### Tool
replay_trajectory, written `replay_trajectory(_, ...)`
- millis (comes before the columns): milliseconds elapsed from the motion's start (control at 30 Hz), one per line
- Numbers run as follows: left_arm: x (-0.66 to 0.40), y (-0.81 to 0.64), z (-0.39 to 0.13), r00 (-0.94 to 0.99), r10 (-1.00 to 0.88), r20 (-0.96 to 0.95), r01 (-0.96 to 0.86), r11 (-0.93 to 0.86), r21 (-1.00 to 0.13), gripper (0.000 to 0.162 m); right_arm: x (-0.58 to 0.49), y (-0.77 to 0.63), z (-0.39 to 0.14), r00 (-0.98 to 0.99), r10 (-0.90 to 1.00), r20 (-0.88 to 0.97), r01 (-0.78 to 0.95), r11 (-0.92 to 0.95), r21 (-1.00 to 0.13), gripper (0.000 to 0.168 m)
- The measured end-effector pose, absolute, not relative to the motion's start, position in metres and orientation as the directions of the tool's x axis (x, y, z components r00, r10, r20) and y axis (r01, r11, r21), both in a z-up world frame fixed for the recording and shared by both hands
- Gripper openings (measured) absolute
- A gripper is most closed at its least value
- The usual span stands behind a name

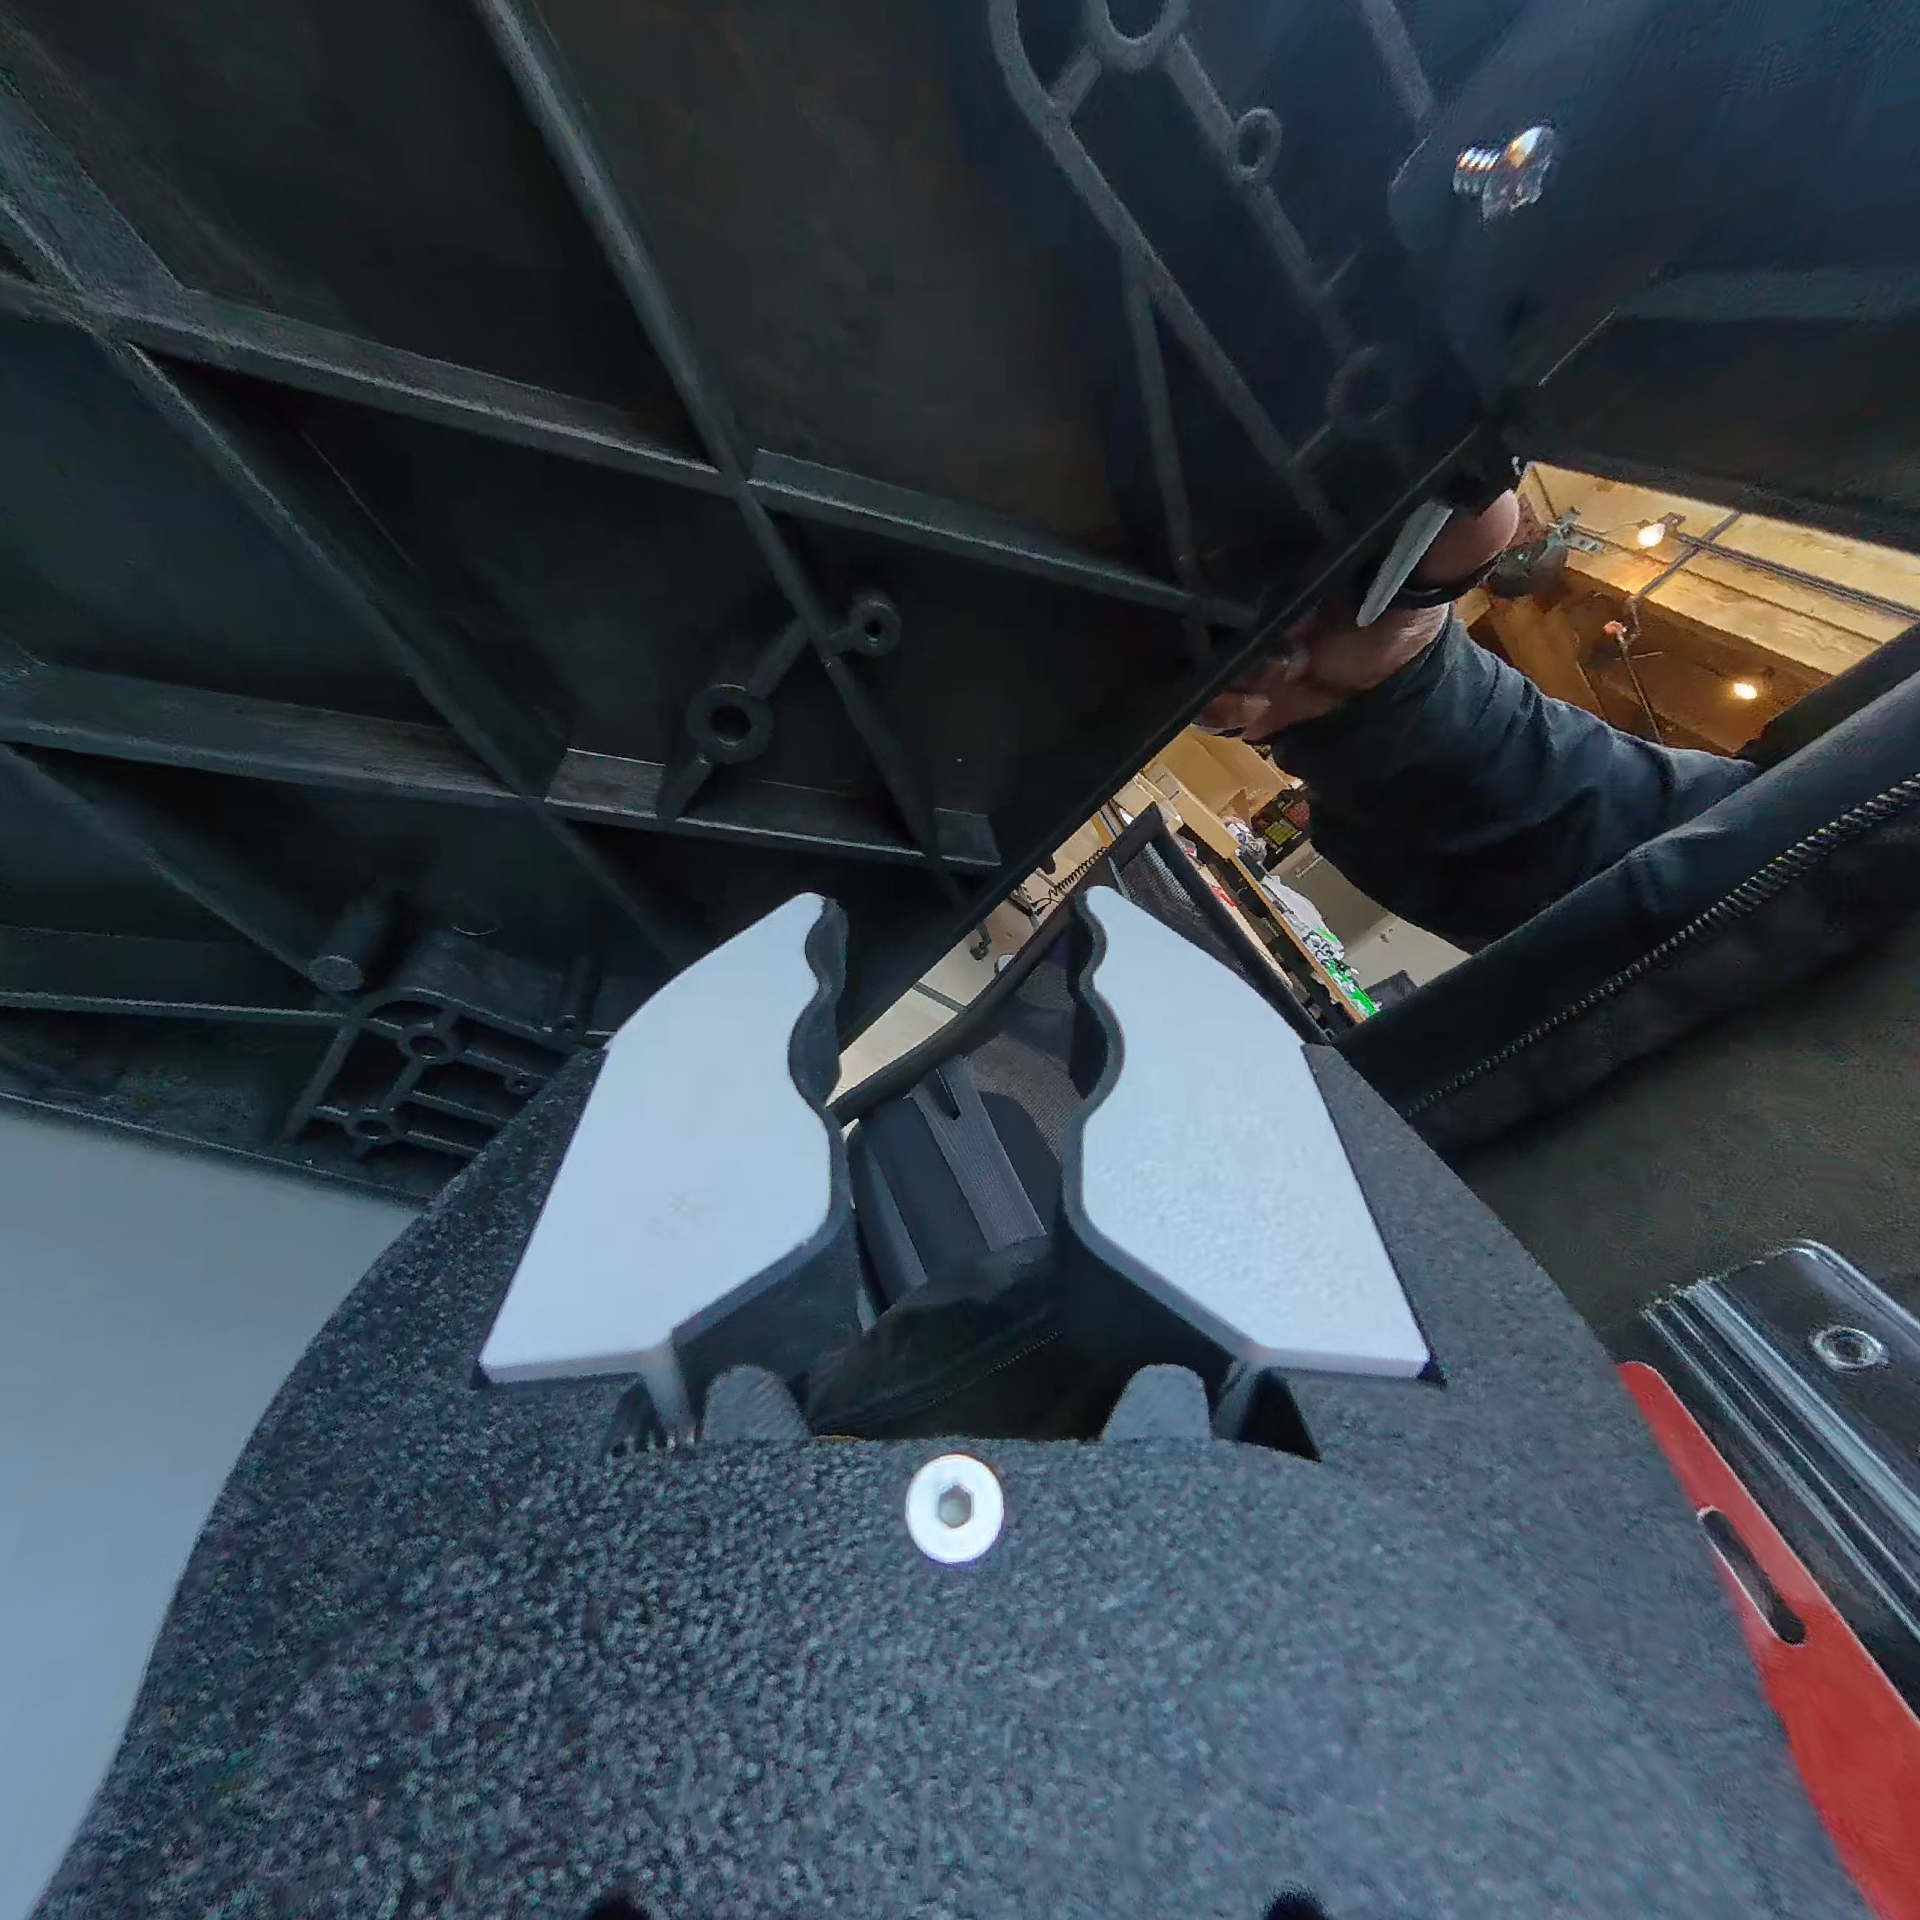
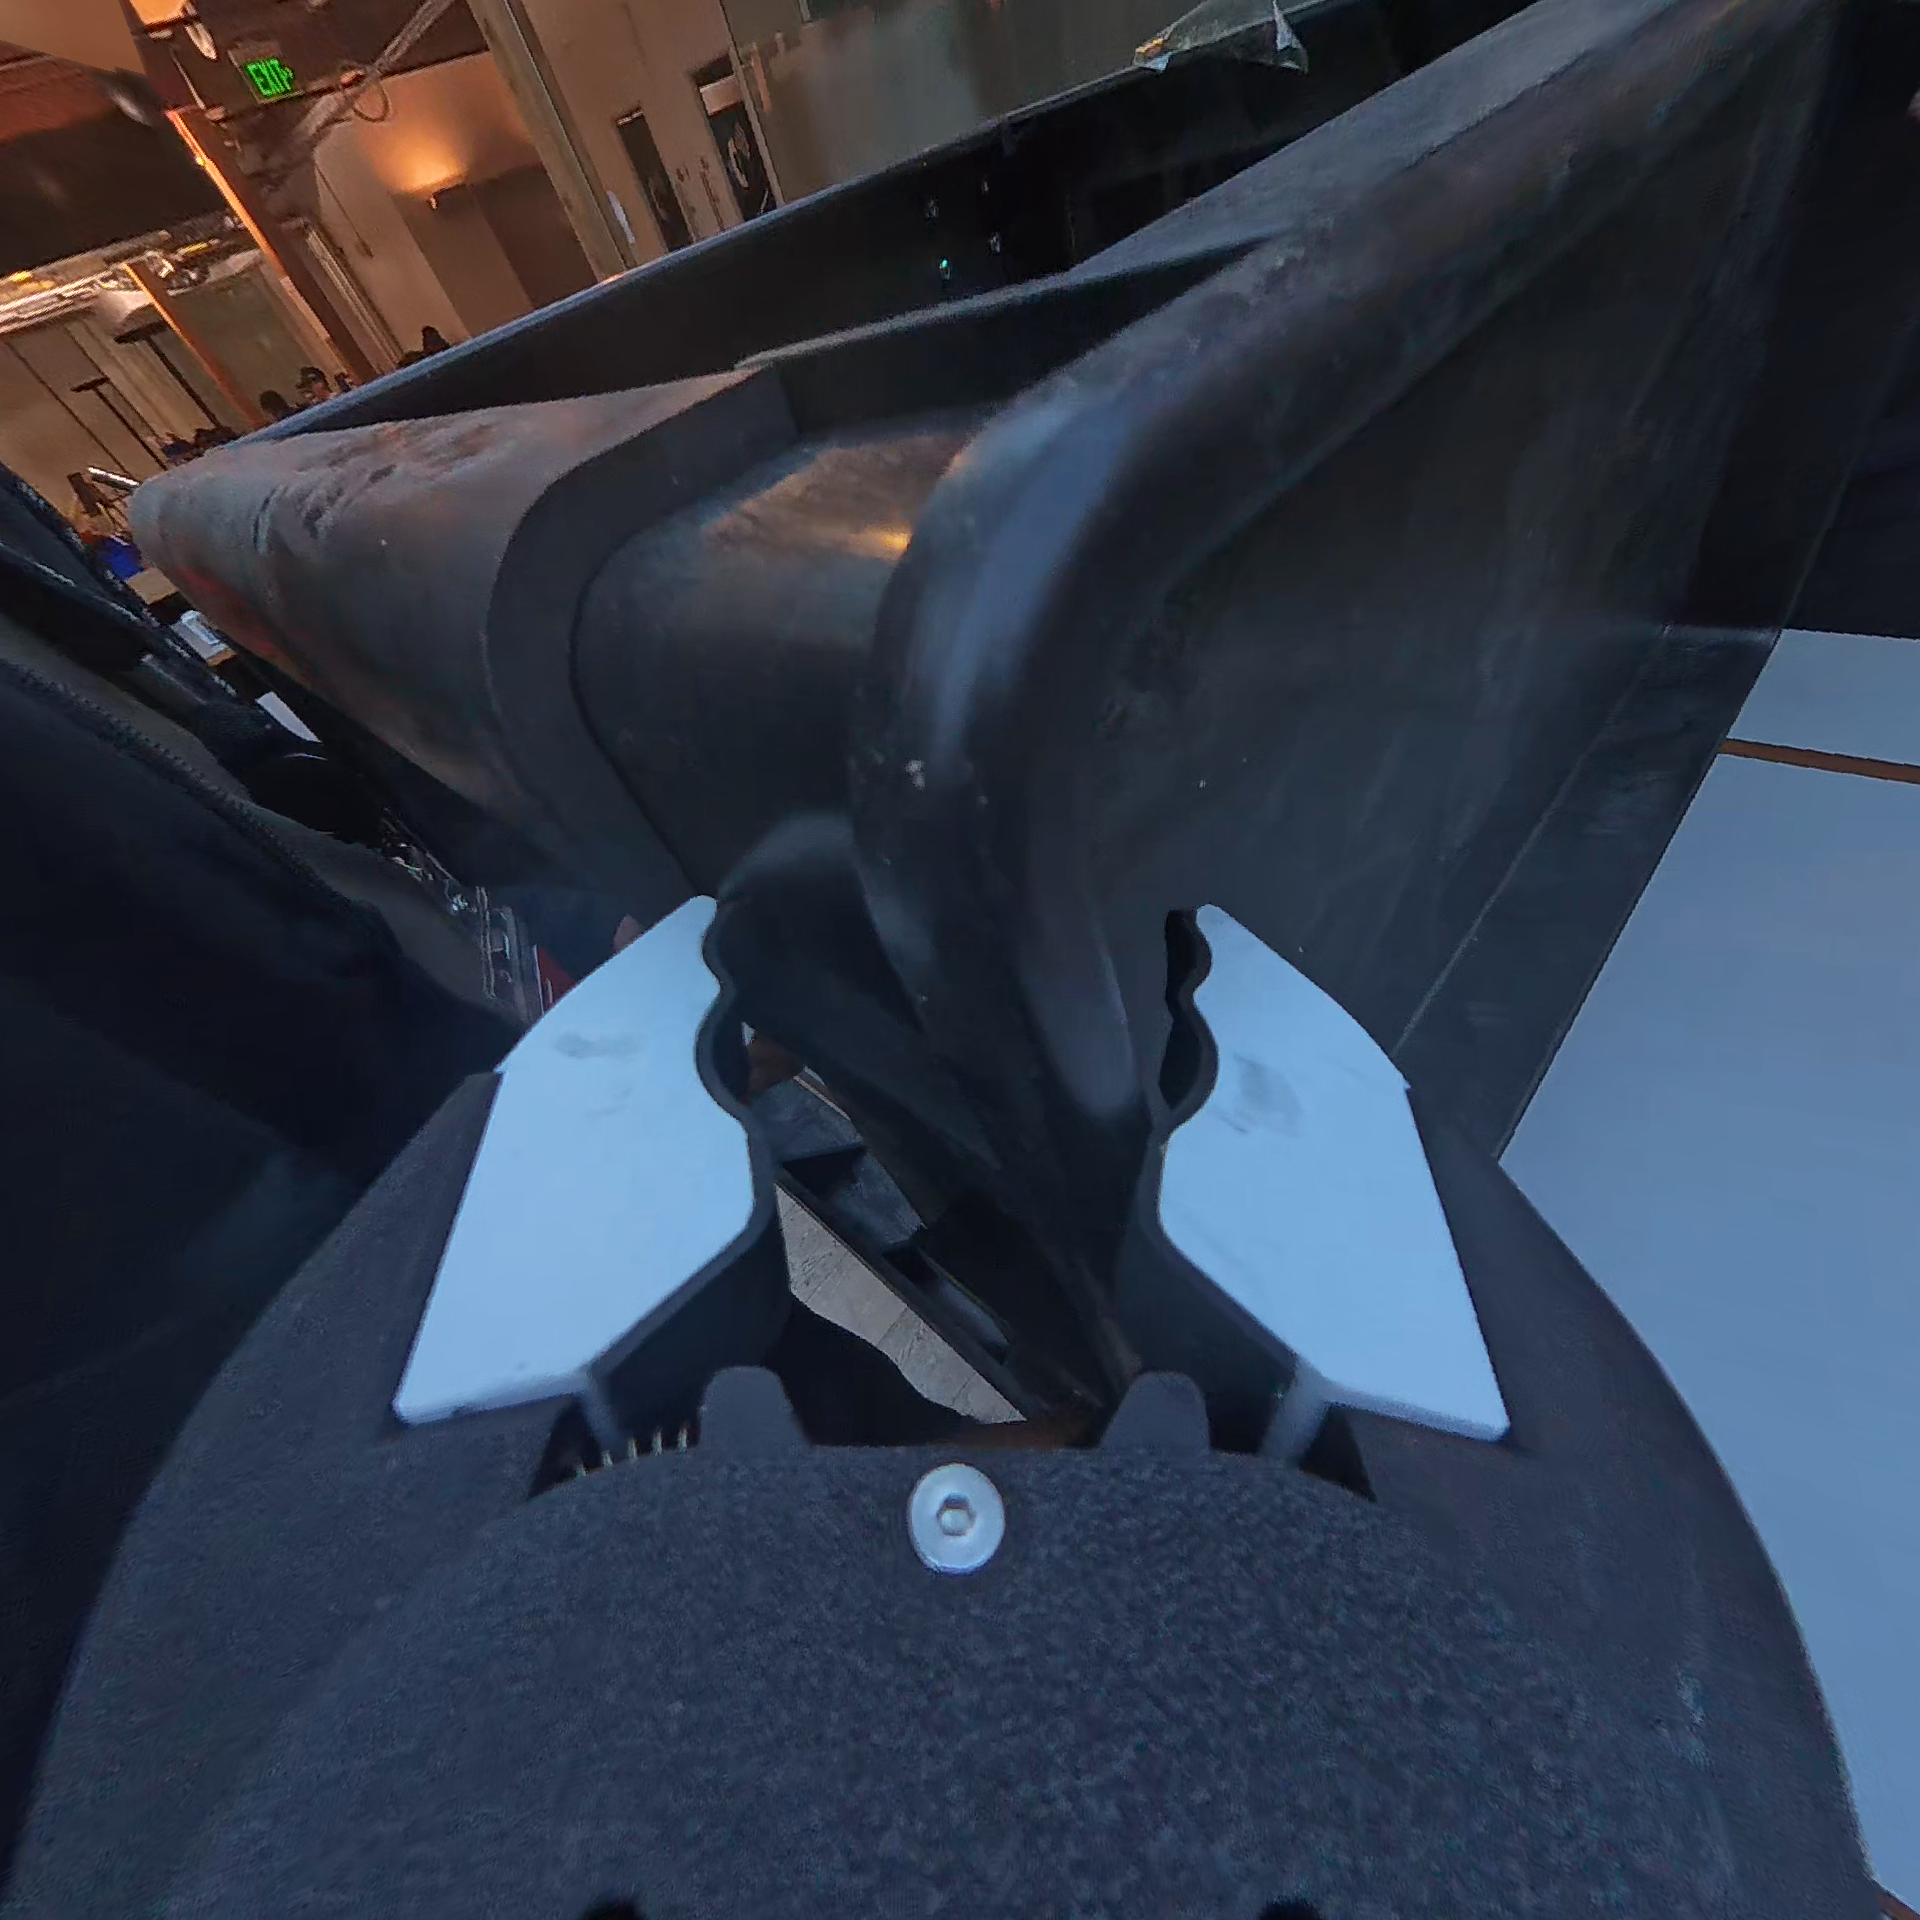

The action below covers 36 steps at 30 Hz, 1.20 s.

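Note:
A large black moulded plastic panel fills both views. In the left wrist view I see its ribbed underside (image 1: 623,416) overhead, with a silver screw (image 1: 1507,166) near its corner. My left gripper (image 1: 956,935) is open just below the panel's thin lower edge (image 1: 1039,894), which crosses the gap between the white fingers (image 1: 686,1132). In the right wrist view my right gripper (image 2: 951,935) is shut on a thick rounded ridge (image 2: 1039,790) of the same black panel (image 2: 1403,468), which is tilted up off the surface.
A person's arm in a black sleeve (image 1: 1455,748) reaches to the panel's far edge. A black zipped bag (image 1: 1662,987) lies at the right, with a metal rail (image 1: 1818,1382) and a red strip (image 1: 1787,1683) beside it. The white tabletop (image 1: 156,1351) shows at the left and in the right wrist view (image 2: 1714,1143). Left tips to right tips: about 15 cm.

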<state>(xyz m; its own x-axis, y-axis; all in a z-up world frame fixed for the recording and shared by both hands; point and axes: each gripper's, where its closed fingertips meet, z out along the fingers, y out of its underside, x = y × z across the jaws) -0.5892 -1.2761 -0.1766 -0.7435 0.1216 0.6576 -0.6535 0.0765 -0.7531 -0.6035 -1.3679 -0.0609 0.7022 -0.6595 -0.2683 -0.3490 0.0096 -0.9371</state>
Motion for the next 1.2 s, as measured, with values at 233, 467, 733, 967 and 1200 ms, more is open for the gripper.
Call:
replay_trajectory(233,-0.594,-1.276,-0.177,-0.738,0.150,0.658,-0.652,0.091,-0.753,0.042,-0.603,-1.366,-0.061,0.686,-0.673,-0.277,-0.374,0.001,-0.928,0.084)
replay_trajectory(467,-0.589,-1.272,-0.180,-0.742,0.150,0.653,-0.650,0.078,-0.756,0.042,-0.592,-1.362,-0.061,0.703,-0.654,-0.279,-0.377,-0.010,-0.926,0.084)
replay_trajectory(733,-0.583,-1.263,-0.193,-0.746,0.113,0.657,-0.655,0.060,-0.753,0.042,-0.589,-1.363,-0.060,0.713,-0.641,-0.286,-0.371,0.001,-0.928,0.084)
replay_trajectory(967,-0.577,-1.279,-0.237,-0.764,-0.009,0.645,-0.633,0.199,-0.748,0.042,-0.589,-1.362,-0.061,0.715,-0.636,-0.291,-0.381,-0.005,-0.925,0.084)
replay_trajectory(1200,-0.567,-1.294,-0.150,-0.858,0.026,0.514,-0.513,-0.104,-0.852,0.037,-0.589,-1.362,-0.061,0.706,-0.644,-0.295,-0.390,-0.005,-0.921,0.085)
